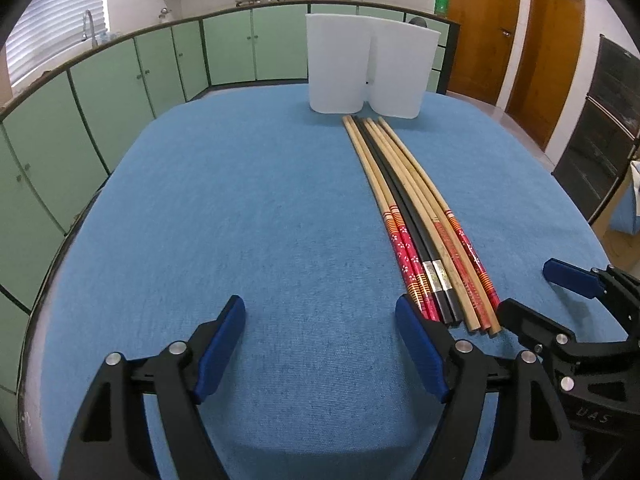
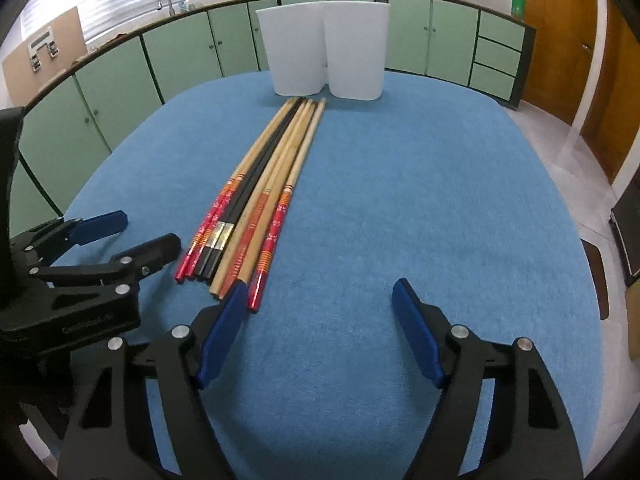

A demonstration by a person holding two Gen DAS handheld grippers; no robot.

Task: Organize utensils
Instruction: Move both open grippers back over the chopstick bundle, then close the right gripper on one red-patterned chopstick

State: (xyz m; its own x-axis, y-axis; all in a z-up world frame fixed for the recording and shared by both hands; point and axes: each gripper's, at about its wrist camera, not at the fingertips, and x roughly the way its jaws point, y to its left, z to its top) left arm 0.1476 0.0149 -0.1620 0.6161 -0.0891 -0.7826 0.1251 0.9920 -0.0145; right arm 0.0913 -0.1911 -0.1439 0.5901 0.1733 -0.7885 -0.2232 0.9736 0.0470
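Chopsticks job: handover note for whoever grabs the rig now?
Left gripper: open, empty, low over the blue tablecloth, just left of the chopsticks.
Right gripper: open, empty, just right of their near ends.
Chopsticks lie bundled side by side, tips toward the two white bins.
Done: nothing sorted that can be seen; bin insides are hidden.
Left: pick up the chopsticks and put them in the bins.

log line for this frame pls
left gripper open, empty | right gripper open, empty | chopsticks bundled on blue cloth | white bins untouched

Seven chopsticks (image 1: 404,208) lie together: two black, five wooden, beside two white containers (image 1: 338,68) and two hand-held grippers (image 1: 320,316).
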